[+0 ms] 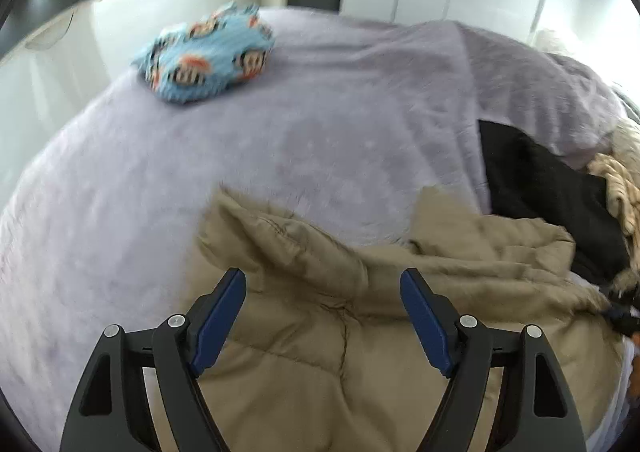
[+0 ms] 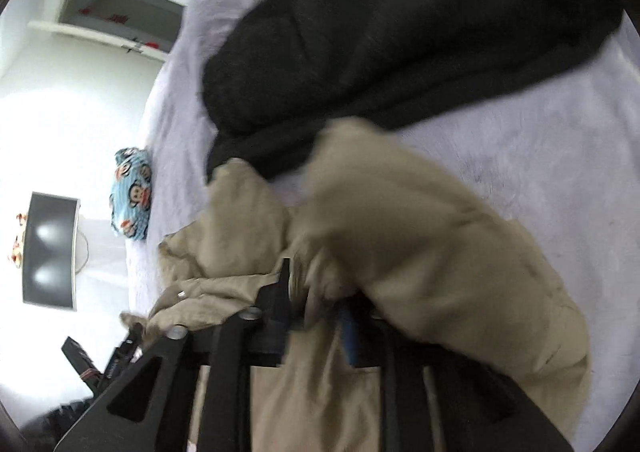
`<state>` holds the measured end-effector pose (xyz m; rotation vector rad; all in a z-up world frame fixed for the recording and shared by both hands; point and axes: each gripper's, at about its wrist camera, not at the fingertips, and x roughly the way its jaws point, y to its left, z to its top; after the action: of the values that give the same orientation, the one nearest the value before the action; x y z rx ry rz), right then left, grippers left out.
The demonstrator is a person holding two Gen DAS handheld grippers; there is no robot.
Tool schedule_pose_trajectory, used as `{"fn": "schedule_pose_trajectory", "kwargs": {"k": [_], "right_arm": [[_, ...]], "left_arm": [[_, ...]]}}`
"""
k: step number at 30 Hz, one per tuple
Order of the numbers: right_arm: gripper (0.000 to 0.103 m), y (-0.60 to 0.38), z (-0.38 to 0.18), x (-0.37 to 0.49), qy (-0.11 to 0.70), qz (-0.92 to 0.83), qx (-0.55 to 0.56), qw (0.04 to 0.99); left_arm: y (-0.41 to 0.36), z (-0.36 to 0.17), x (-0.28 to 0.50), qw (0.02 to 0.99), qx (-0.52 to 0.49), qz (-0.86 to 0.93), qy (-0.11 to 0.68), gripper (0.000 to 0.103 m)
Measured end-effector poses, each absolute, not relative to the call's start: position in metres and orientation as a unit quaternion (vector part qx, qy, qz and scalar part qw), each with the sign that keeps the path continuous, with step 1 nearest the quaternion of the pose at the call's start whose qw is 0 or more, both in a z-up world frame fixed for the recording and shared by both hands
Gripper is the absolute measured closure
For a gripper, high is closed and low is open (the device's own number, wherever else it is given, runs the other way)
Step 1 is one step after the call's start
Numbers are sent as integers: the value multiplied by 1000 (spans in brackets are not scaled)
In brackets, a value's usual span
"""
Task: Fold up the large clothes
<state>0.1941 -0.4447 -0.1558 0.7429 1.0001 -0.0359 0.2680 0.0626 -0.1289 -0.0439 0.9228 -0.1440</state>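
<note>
The left tongs (image 1: 323,288) point steeply down over the tan padded jacket (image 1: 360,332), which lies crumpled on the lilac bed cover (image 1: 280,132); their blue pads (image 1: 224,316) stand wide apart with nothing pinched between them. The right tongs (image 2: 316,316) also tilt downward, half buried in folds of the same jacket beside a black garment (image 2: 400,32). Their jaws look partly parted, with tan cloth lying between them, but blur hides whether they grip it.
</note>
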Motion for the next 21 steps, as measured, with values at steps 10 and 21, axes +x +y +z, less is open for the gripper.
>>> {"fn": "schedule_pose_trajectory", "kwargs": {"k": [10,21], "right_arm": [[83,-388,-138,188,505,24,187,842],[103,-444,-203,224,520,-66,146,839]], "left_arm": [[-1,-147,261,882,83,-139,443,50],[35,-217,328,877,63,-37,475,50]]}}
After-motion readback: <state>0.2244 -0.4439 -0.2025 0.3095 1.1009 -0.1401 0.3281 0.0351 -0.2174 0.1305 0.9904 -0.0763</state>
